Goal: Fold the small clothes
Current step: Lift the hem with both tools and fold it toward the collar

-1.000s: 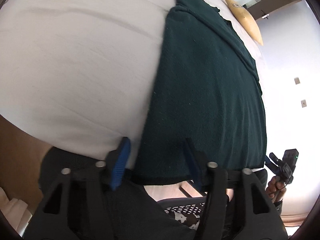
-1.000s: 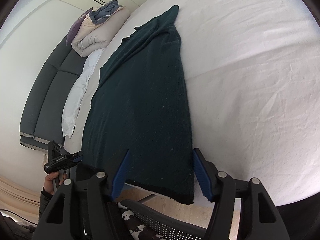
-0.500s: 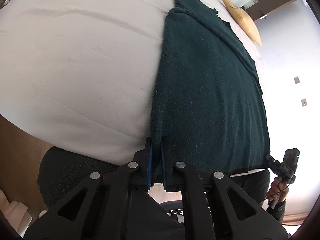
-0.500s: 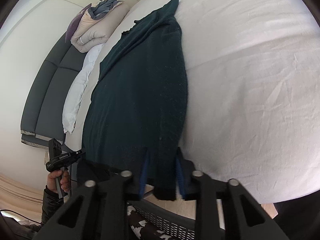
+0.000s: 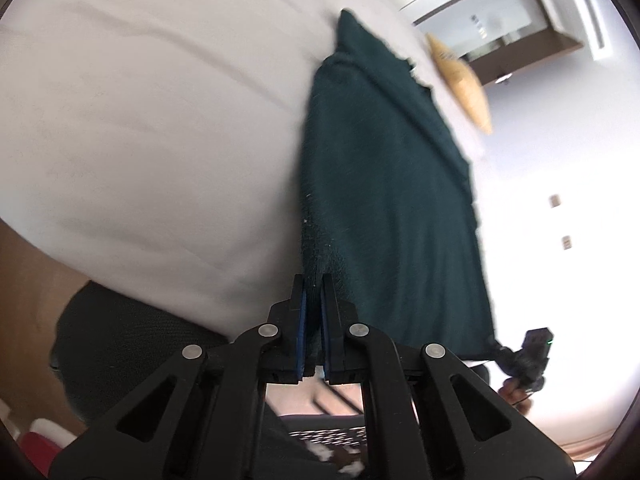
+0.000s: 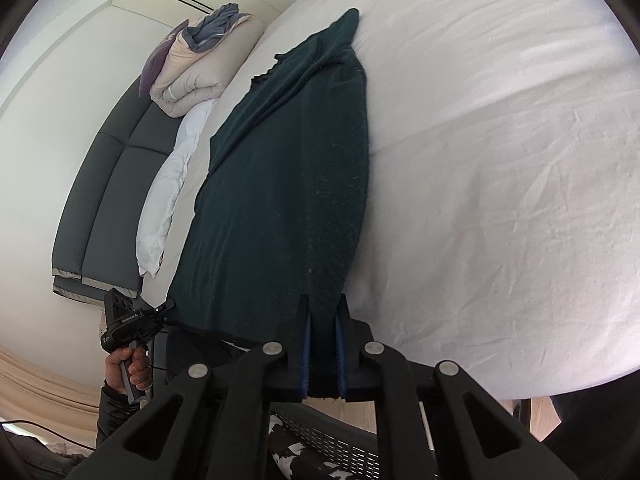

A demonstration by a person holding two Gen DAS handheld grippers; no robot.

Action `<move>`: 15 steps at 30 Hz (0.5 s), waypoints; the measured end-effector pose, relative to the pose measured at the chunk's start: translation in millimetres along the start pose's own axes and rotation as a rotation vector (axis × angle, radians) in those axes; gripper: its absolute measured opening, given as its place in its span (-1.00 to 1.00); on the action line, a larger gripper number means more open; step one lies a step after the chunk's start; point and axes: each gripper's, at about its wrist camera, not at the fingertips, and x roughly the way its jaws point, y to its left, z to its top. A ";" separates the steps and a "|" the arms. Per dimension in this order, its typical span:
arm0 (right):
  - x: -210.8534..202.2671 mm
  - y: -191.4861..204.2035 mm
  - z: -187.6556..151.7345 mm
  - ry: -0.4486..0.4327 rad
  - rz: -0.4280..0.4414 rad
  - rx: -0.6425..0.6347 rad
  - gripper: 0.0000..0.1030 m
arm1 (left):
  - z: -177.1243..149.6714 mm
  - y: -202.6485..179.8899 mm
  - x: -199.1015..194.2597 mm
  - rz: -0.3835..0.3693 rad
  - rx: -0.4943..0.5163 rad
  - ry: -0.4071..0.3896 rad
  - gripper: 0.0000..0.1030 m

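The dark green garment (image 6: 288, 184) lies lengthwise on the bed (image 6: 500, 168), and each claw, left (image 5: 313, 312) and right (image 6: 323, 344), is clamped on a near hem corner. If one corner lifts faster, or a thin pinch slips, the fold could land skewed.

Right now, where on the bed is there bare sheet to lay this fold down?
Bare white bedsheet runs along the dark green knit garment on the right gripper side, and beside the left gripper. Crowded toward the folded beige duvet and yellow cushion.
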 end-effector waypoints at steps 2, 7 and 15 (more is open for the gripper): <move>0.5 6.8 2.3 0.001 0.013 -0.023 -0.79 | 5.0 -5.3 -9.3 -0.056 -0.011 -0.028 -0.92; 4.1 23.8 24.7 -0.002 0.056 -0.056 -0.79 | 28.4 -19.4 -23.7 -0.156 -0.041 -0.104 -0.92; -4.5 43.5 70.5 -0.064 0.096 -0.076 -0.79 | 76.7 -40.3 -23.1 -0.214 -0.058 -0.183 -0.92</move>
